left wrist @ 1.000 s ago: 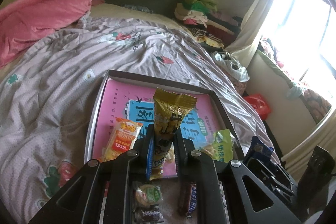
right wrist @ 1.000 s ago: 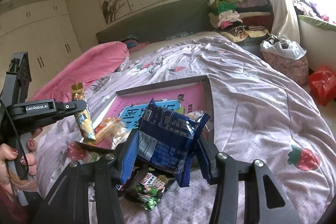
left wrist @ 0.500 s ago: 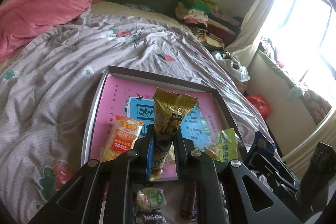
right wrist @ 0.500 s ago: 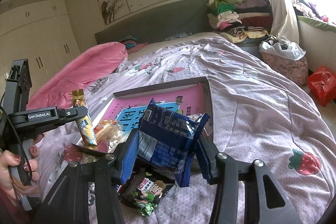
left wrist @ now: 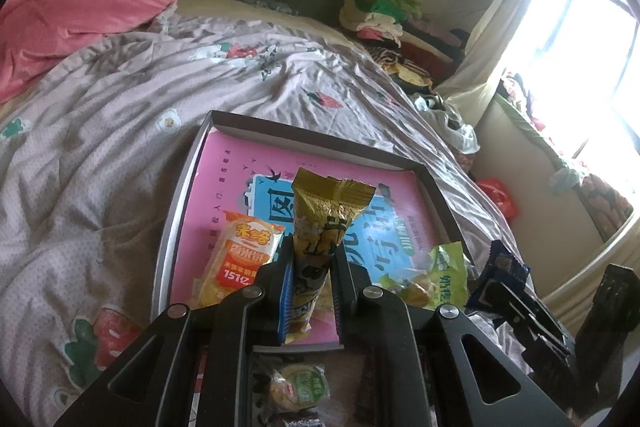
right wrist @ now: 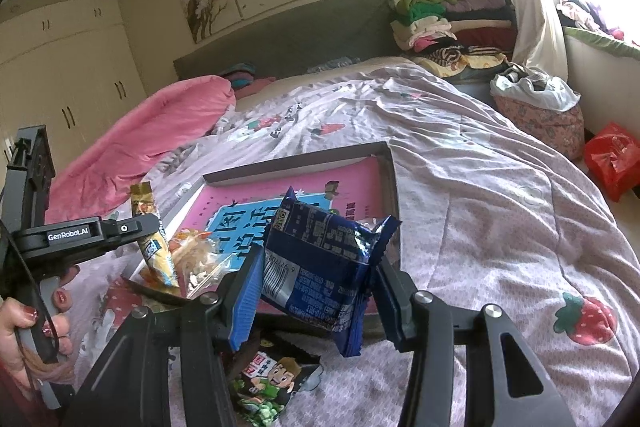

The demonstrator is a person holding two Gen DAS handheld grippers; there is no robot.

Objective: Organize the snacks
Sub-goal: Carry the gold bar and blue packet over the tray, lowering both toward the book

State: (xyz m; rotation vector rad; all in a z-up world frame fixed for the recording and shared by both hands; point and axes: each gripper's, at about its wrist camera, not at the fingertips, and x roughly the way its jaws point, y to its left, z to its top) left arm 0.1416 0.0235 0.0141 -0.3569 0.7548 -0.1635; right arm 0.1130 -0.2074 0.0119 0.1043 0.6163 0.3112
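My left gripper (left wrist: 312, 259) is shut on a tall yellow-and-gold snack packet (left wrist: 322, 223), held upright over the near end of a shallow grey box (left wrist: 176, 211) with a pink and blue lining. An orange rice-cracker pack (left wrist: 236, 259) and a green packet (left wrist: 436, 275) lie inside that box. My right gripper (right wrist: 320, 275) is shut on a dark blue snack packet (right wrist: 324, 263), just short of the box's (right wrist: 390, 183) near right corner. The right wrist view also shows the left gripper (right wrist: 156, 235) with the yellow packet (right wrist: 150, 239) at the left, held by a hand (right wrist: 28, 331).
The box rests on a lilac strawberry-print quilt (left wrist: 80, 155). Loose snacks lie near me: a round green-labelled cake (left wrist: 300, 385), a dark bar (left wrist: 368, 383) and a black cartoon packet (right wrist: 272, 379). A pink duvet (right wrist: 152, 135), folded clothes (right wrist: 440, 19) and a red bag (right wrist: 612, 159) surround the bed.
The left gripper with the yellow packet has sunk slightly towards the box. The right gripper and its blue packet have stayed put.
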